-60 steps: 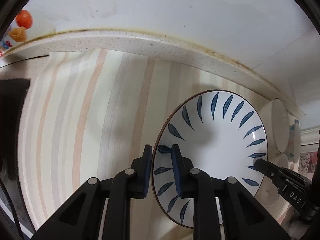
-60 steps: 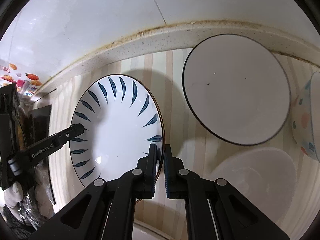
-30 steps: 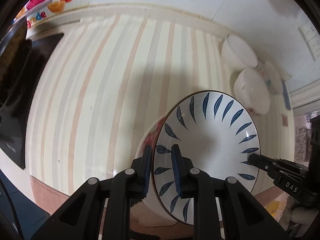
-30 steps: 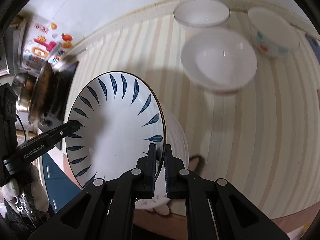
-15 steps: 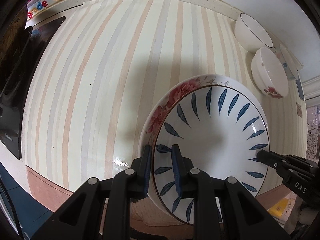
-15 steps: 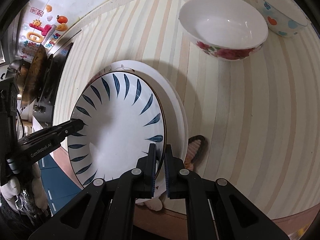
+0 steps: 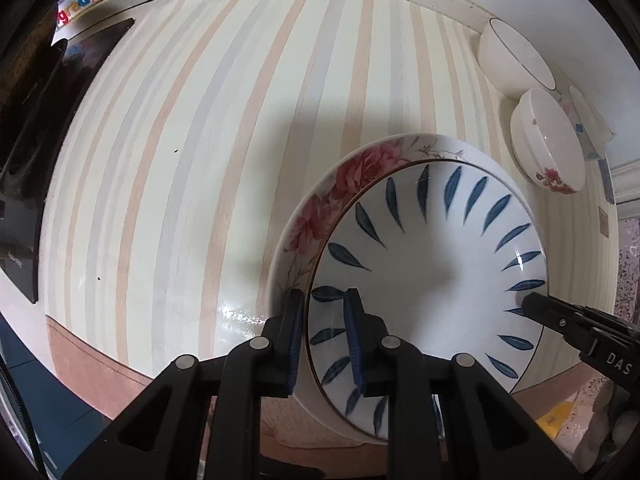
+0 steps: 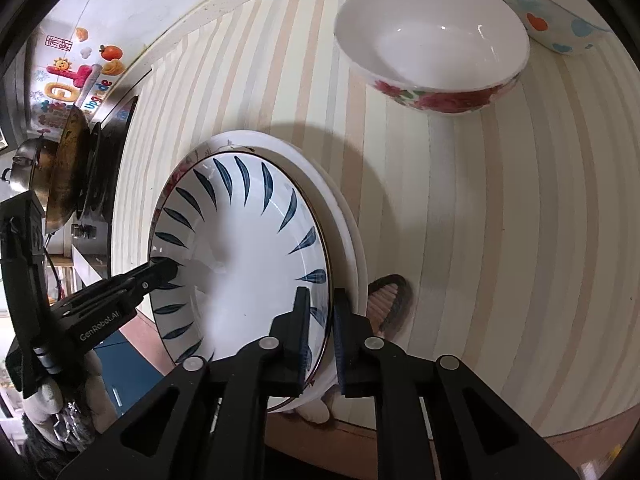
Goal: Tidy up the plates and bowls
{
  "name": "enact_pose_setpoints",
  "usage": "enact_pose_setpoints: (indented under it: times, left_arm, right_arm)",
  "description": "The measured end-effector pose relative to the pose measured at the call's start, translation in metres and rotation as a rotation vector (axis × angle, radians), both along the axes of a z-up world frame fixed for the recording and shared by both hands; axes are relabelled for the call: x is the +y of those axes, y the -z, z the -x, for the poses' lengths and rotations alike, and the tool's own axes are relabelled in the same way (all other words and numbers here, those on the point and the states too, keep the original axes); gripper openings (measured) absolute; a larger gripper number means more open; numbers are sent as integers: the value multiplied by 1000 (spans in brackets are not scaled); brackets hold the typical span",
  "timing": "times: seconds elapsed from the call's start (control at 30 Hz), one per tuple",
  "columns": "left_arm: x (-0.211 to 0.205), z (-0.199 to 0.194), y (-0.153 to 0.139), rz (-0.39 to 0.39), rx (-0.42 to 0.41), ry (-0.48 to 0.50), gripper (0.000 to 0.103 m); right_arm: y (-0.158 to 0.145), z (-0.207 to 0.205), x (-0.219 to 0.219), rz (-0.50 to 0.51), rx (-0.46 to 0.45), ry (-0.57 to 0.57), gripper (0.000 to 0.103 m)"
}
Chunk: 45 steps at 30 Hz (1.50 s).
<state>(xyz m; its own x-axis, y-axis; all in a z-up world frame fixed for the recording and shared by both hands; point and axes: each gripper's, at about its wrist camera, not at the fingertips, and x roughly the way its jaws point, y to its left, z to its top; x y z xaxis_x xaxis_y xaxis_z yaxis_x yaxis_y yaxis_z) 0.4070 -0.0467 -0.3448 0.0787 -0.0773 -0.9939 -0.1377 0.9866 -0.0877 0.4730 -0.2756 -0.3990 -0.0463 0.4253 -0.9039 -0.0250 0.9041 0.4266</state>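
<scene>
A white plate with blue leaf marks (image 7: 432, 280) lies nested on a larger white plate with red roses on its rim (image 7: 344, 184) near the counter's front edge. My left gripper (image 7: 324, 336) straddles the blue-leaf plate's left rim with its jaws a little apart. My right gripper (image 8: 320, 328) straddles the opposite rim (image 8: 326, 264), its jaws slightly spread. Each gripper's tip shows in the other's view. The rose plate (image 8: 352, 240) shows as a white rim beneath.
Three bowls stand at the back right: a rose-patterned one (image 8: 432, 52), a plain white one (image 7: 516, 60), and one with coloured hearts (image 8: 560, 20). A black cooktop (image 7: 44, 128) with pans (image 8: 64, 160) lies at the left. The counter's front edge (image 7: 100, 364) is close.
Both grippers carried the blue-leaf plate from the back of the counter toward the front and lowered it onto the rose plate. Their jaws have parted slightly at the rim.
</scene>
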Motion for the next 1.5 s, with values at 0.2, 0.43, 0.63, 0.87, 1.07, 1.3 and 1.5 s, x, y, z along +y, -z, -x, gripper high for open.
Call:
enact_pose_setpoints:
  times: [0.2, 0.43, 0.63, 0.87, 1.07, 1.3, 1.5]
  left_arm:
    - [-8, 6, -20, -37, -39, 11, 18]
    - [-20, 31, -80, -51, -148, 44, 18]
    - [-27, 68, -133, -34, -231, 74, 18]
    - [-29, 119, -176, 12, -281, 95, 19]
    - [-31, 145, -191, 16, -319, 86, 27]
    - [-34, 144, -198, 2, -329, 78, 27]
    - [-46, 103, -182, -20, -310, 59, 27]
  right_arm:
    - [-11, 3, 0, 21, -2, -25, 18]
    - [-62, 23, -1, 52, -97, -32, 20]
    - [-130, 63, 1, 50, -198, -22, 23]
    - [-196, 123, 7, 21, -280, -14, 32]
    - [-224, 162, 7, 20, -316, -9, 55]
    - [-230, 177, -2, 1, -310, 12, 60]
    - [-205, 135, -32, -13, -280, 58, 60]
